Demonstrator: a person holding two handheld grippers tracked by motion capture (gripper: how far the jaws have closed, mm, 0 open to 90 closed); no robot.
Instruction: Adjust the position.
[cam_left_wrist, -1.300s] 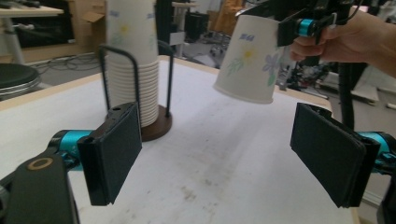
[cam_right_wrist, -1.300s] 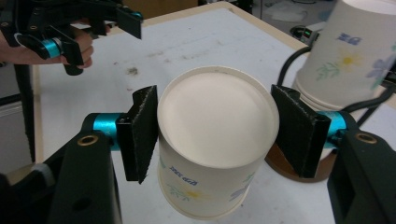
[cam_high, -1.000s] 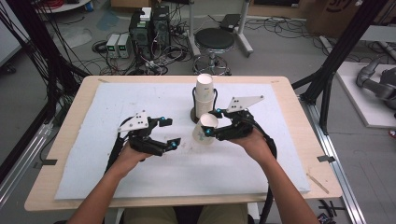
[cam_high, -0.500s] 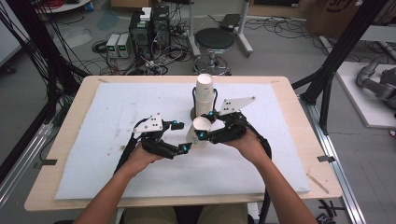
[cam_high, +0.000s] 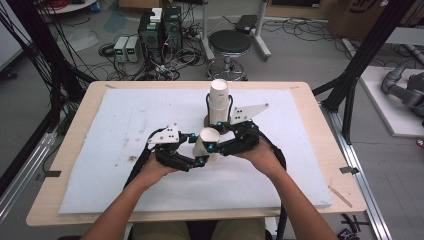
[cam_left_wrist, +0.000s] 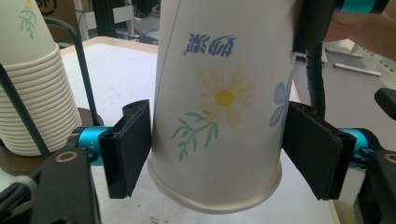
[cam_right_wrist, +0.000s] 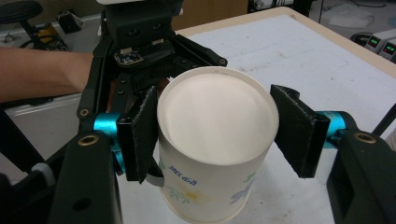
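Note:
A white paper cup (cam_high: 208, 135) printed with flowers hangs upside down over the middle of the white mat, its flat base up. My right gripper (cam_high: 215, 136) is shut on the cup's upper part (cam_right_wrist: 217, 116), a pad against each side. My left gripper (cam_high: 197, 149) comes in from the left. Its jaws have just been closing on the cup's lower part (cam_left_wrist: 219, 93), and both pads (cam_left_wrist: 133, 144) now touch the wall just above the rim. In the right gripper view the left gripper's body (cam_right_wrist: 140, 42) sits behind the cup.
A tall stack of the same cups (cam_high: 218, 95) stands in a wire holder (cam_left_wrist: 84, 70) just behind the grippers. The white mat (cam_high: 125, 115) covers most of the wooden table. A stool (cam_high: 229, 42) and cabling lie beyond the far edge.
My left gripper has moved right to the cup and its wide-open jaws have closed around the cup's lower part. The right gripper has kept the cup nearly still.

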